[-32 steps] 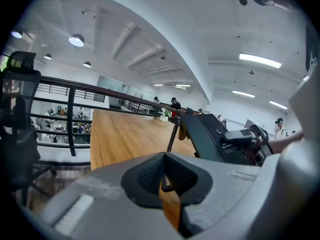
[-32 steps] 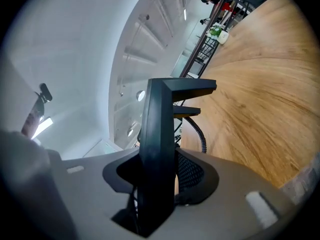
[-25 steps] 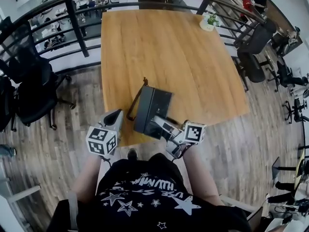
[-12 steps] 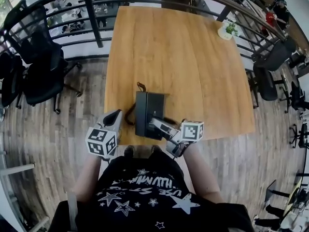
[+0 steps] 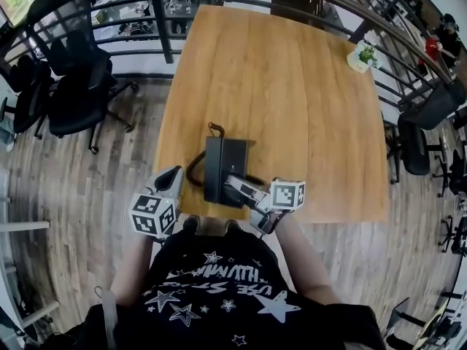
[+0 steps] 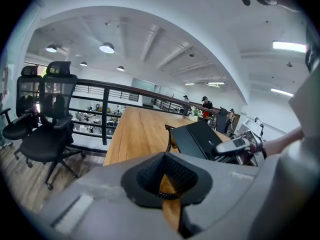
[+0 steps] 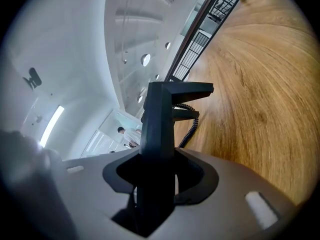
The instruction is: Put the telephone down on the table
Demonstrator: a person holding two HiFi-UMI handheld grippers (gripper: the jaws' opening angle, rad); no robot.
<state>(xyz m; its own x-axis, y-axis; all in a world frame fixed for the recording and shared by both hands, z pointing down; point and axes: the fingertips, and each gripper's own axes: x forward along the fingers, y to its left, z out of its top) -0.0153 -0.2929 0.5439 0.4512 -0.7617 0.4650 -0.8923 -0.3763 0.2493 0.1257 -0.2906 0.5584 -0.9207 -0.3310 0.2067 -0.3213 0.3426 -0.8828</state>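
1 telephone (image 5: pixel 222 165) clamped in right gripper (image 5: pixel 235 186), projecting ahead of jaws, low over near edge of table (image 5: pixel 292 71); contact unconfirmed. Left gripper (image 5: pixel 174 178) closed, empty, beside it. Risk: tip-off if released at edge; cord (image 5: pixel 195 168) snagged.

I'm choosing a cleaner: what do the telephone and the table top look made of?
The telephone looks like matte black plastic, with crisp moulded edges. The table top looks like wood or wood-look laminate: orange-brown, streaky grain, slight sheen; I cannot tell which.
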